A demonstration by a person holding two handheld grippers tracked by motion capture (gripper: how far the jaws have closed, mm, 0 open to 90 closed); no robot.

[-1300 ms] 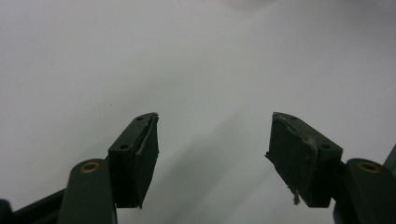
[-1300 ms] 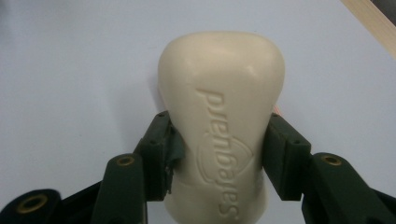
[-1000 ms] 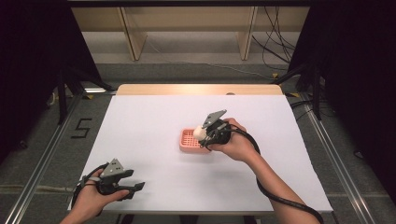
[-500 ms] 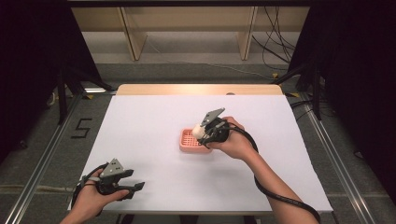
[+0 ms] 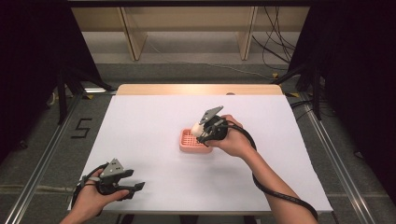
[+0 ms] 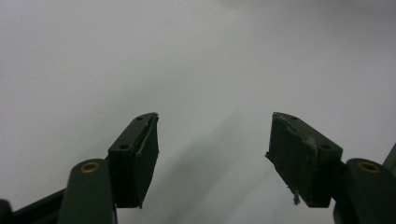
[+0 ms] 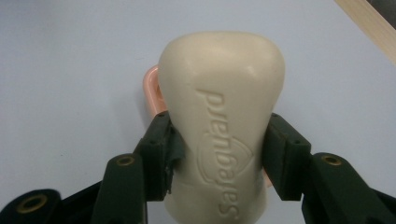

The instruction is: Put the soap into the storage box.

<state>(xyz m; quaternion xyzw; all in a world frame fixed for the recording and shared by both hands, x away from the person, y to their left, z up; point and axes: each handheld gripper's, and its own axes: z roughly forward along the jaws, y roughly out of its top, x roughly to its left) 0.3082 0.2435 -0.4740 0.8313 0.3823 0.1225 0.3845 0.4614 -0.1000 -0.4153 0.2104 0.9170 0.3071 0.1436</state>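
Showing: a cream, rounded bar of soap (image 7: 219,126) stamped "Safeguard", pinched across its narrow waist by the right gripper (image 7: 219,154).
Location of soap: held above a pink slatted plastic soap dish (image 5: 192,141) near the middle of the white table (image 5: 140,126); whether the bar touches the dish cannot be told.
Handling: probably firm, fairly light and slippery; the curved sides invite sliding, so the waist is the likely best hold.
Left gripper (image 6: 212,154): jaws spread, nothing between them, low over the table's near left corner.
Surroundings: wooden table edge (image 5: 201,89) beyond the white surface.
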